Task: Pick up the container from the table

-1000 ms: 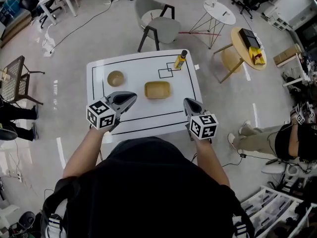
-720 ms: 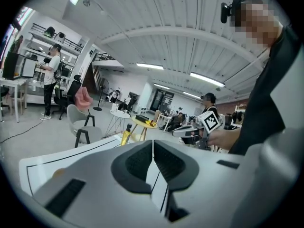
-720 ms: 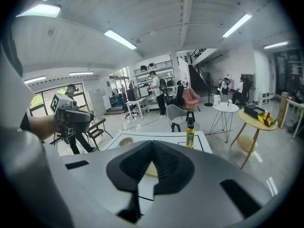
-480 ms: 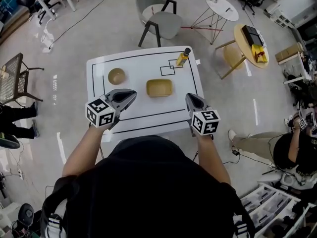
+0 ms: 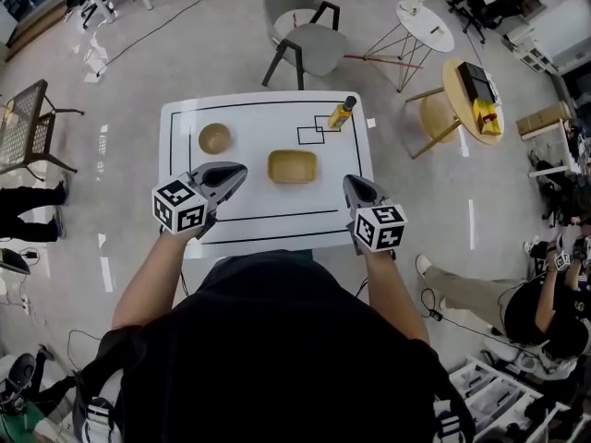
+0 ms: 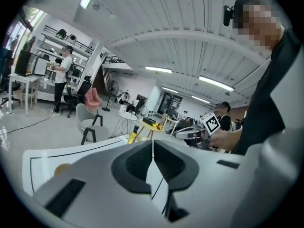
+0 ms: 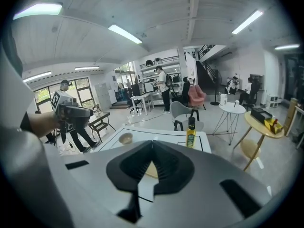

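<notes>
Two claws, both pinched shut and empty, flank the tan container (image 5: 293, 166) on the counter (image 5: 268, 224): left claw (image 5: 240, 169) at its left, right claw (image 5: 350, 183) at its right, seemingly touching nothing.

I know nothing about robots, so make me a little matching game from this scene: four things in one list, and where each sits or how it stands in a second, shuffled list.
Things
1. bowl
2. container
3. bottle
4. left gripper

Places or states
A. middle of the table
B. far right part, beside the drawn squares
C. by the near edge, jaws together, holding nothing
D. left part of the table, inside the black outline

Pairs: 1-D, 2-A, 3-B, 4-C
</notes>
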`<state>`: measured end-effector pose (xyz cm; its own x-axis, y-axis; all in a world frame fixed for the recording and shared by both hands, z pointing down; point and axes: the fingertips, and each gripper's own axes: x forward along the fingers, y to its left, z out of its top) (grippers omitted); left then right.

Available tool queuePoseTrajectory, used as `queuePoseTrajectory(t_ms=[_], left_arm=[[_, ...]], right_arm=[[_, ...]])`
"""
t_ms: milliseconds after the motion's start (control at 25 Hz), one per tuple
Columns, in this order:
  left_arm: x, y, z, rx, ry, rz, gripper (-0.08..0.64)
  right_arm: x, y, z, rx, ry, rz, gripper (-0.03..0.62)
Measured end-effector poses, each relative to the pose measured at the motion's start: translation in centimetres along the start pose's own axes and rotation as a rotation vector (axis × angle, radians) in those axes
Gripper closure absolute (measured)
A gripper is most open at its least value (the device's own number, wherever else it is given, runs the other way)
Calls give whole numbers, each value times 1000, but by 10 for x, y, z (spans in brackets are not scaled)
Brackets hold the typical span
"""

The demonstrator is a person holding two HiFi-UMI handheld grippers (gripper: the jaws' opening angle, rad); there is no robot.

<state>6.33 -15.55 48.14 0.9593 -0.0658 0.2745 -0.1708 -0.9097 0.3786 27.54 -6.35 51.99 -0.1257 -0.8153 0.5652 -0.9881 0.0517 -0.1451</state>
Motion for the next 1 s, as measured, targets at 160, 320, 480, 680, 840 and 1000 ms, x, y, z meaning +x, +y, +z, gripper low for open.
queuePoseTrajectory(t_ms=[160,320,480,680,840,1000], left_arm=[[5,1,5,-9,-29,38,551],[8,-7,6,-13,-36,56,551],[9,-9,7,-18,-45,74,551],[13,-11,6,-28,-57,95,551],[16,-13,2,-36,-54,102,551],[18,-12,-3,-52,-54,114,551]], right_arm=[[12,-6,6,-29,8,39,586],[19,-7,9,-53,20,71,586],[28,-9,10,-73,39,95,586],[39,-13,3,-93,72,121,586],[49,-13,-2,-107,95,140,586],[58,-12,-9,-116,117,156,586]])
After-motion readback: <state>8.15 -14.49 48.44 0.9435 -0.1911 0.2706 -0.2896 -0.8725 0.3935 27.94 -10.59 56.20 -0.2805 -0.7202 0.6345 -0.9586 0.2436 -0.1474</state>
